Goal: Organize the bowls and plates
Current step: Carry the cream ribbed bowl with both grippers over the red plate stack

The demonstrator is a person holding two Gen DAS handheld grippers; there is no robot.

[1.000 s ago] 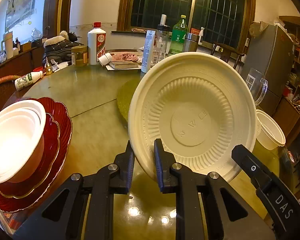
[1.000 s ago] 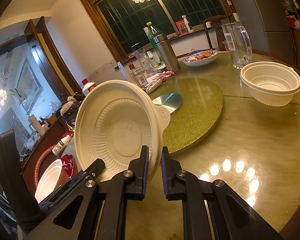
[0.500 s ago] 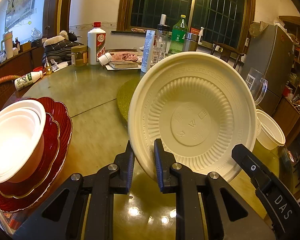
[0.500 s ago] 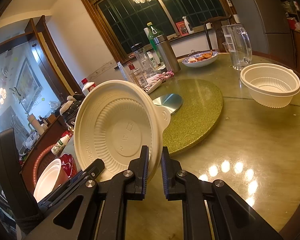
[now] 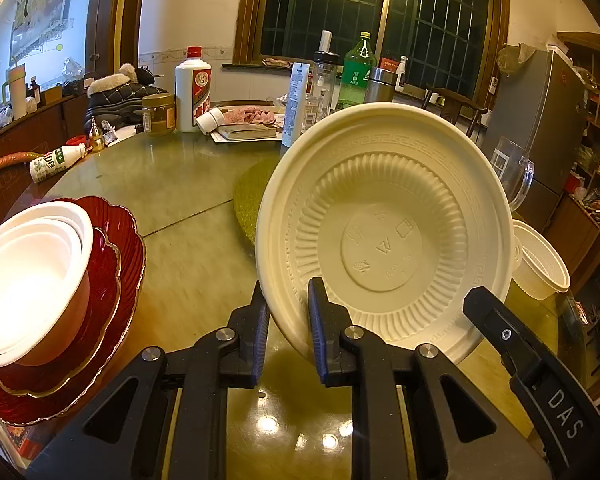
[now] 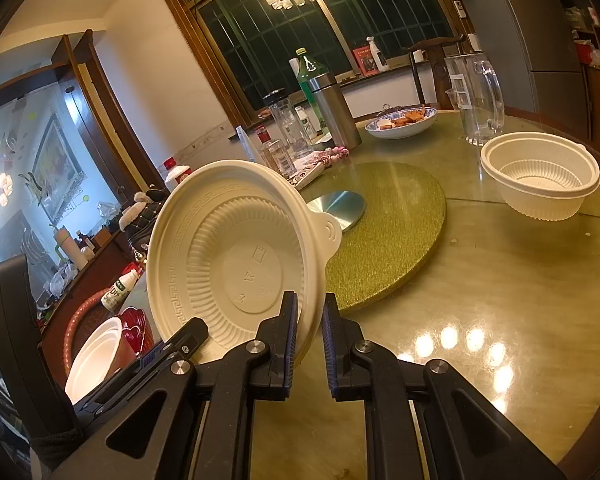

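L tongs (image 5: 286,320) + R tongs (image 6: 309,332) both clamped on rim of cream ribbed plastic bowl (image 5: 384,232), tilted above glossy green tabletop (image 5: 172,184). Base embossed "W". R tongs body reads "DAS".

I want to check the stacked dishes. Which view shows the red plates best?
The left wrist view: the red plates lie stacked under white bowls, close and well lit. The right wrist view shows only a small dark red edge.

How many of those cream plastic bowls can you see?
2: one cream bowl tilted on edge, gripped at its rim by both claws; one bowl upright on the table to the right.
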